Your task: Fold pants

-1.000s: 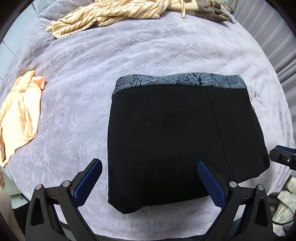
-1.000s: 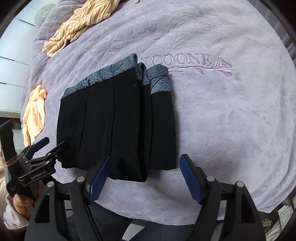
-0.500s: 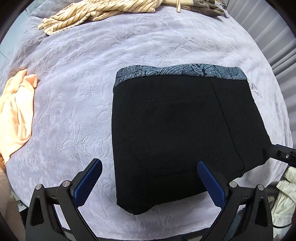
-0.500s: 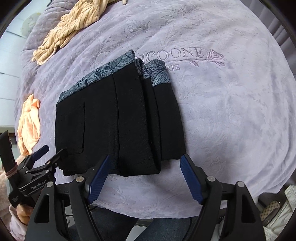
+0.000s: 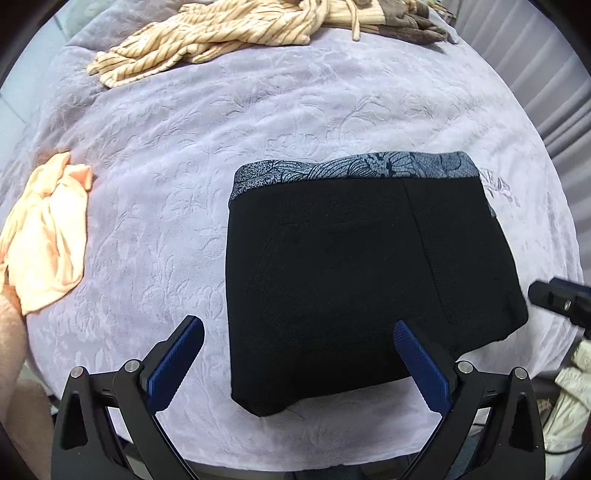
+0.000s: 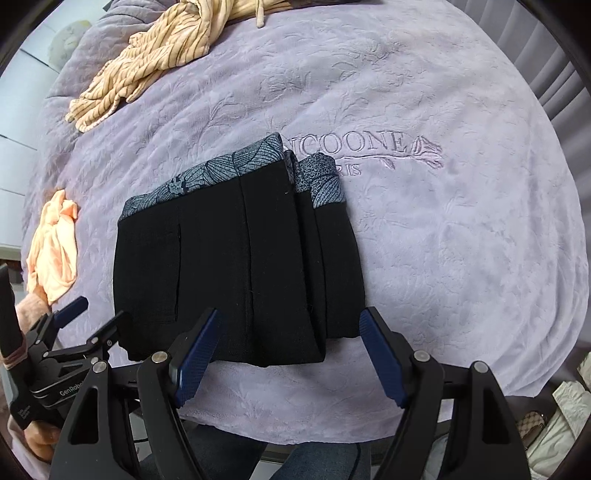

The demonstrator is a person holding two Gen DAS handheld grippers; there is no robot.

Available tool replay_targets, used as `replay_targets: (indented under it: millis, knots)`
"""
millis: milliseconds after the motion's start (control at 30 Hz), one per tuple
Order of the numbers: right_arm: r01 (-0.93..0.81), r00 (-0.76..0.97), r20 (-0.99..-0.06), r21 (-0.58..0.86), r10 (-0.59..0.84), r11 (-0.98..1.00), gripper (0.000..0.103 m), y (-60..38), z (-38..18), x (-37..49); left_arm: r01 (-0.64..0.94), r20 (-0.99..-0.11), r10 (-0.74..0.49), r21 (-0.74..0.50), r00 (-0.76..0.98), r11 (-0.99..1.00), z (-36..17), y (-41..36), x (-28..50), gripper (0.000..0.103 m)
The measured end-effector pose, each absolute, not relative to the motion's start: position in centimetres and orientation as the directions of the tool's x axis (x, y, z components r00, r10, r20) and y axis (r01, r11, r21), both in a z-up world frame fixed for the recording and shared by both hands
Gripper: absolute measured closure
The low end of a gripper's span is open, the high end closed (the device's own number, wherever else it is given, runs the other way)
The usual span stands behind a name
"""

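The black pants (image 5: 354, 266) lie folded into a compact stack on the lavender bedspread (image 5: 184, 155), their grey leaf-patterned waistband on the far edge. In the right wrist view the pants (image 6: 236, 266) show several stacked layers at their right side. My left gripper (image 5: 295, 358) hangs open above the stack's near edge, nothing between its blue pads. My right gripper (image 6: 288, 350) is also open above the near right corner, empty. The left gripper (image 6: 92, 317) shows at the right wrist view's lower left, held by a hand.
A striped cream garment (image 5: 207, 40) lies at the far side of the bed and an orange cloth (image 5: 48, 236) at the left. Brown clothing (image 5: 413, 22) sits at the far right. The bed's near edge (image 6: 332, 432) runs just under the grippers; bags lie on the floor (image 6: 561, 424).
Both grippers have pulled back slightly from the stack, which now looks a little smaller and further off. The pants have not moved. Both grippers stay open.
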State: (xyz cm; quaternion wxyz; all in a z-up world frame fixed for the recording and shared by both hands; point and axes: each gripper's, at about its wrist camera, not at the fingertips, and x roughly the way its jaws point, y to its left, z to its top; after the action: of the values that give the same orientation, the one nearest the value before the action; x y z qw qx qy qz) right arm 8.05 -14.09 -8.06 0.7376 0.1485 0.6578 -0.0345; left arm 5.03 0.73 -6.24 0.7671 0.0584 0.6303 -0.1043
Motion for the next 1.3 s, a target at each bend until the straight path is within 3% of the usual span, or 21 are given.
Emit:
replay_targets:
  millis: [333, 667, 1300]
  knots:
    - [0.153, 0.078, -0.989, 0.135, 0.124, 0.979, 0.023, -15.5, -7.6, 5.4, 0.187, -0.968, 0.007, 0.056, 0.251, 0.981, -2.2, -1.9, 0.9, 0.000]
    - [0.102, 0.092, -0.984, 0.163, 0.154, 0.981, 0.023, -15.5, -7.0, 4.3, 0.105, -0.968, 0.028, 0.056, 0.250, 0.993, -1.8, -1.5, -0.3, 0.000]
    - [0.127, 0.115, -0.987, 0.124, 0.109, 0.984, 0.023, -14.8, -6.2, 5.3, 0.166, -0.960, 0.030, 0.078, 0.278, 0.983, -0.3, -1.8, 0.5, 0.000]
